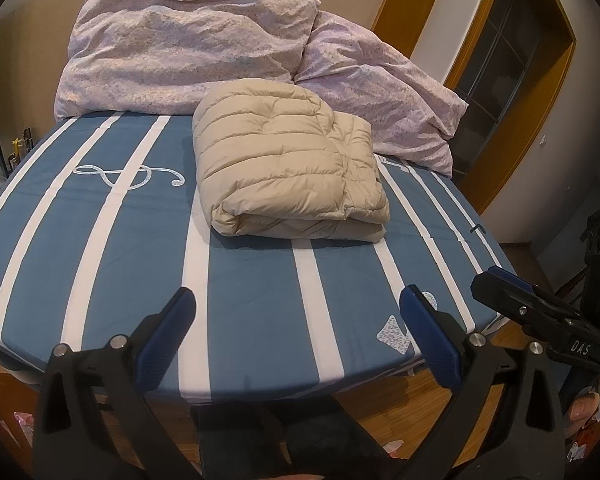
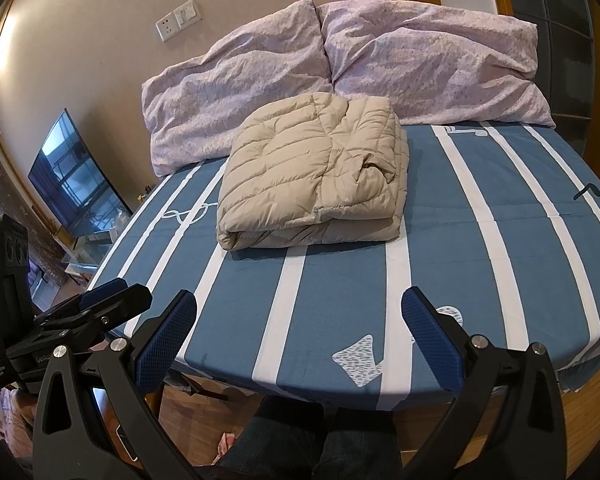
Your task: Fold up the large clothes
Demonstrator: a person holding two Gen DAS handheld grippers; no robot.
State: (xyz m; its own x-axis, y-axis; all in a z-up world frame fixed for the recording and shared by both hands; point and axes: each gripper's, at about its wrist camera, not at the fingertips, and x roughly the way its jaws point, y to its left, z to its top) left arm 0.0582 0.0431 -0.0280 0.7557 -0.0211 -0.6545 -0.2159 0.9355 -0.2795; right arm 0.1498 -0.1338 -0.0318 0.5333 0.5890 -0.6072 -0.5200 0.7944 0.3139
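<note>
1. Bed fills most of both views, covered by a blue sheet with white stripes (a treble clef is printed near its left side).
2. Two lilac pillows lean side by side against the wall at the head of the bed, both crumpled.
3. Television stands to the left of the bed, seen only from the right wrist.
4. Beige quilted jacket lies folded into a thick rectangular bundle on the sheet, its far edge touching the pillows, its rolled fold turned toward the cameras.
5. Left gripper hovers over the foot of the bed with its blue-padded fingers spread wide and nothing between them, well apart from the jacket.
6. Right gripper hangs beside it over the same edge, likewise wide open and empty (the left wrist view shows it side-on at the right).
7. Wall socket and switch sit on the wall above the left pillow.
</note>
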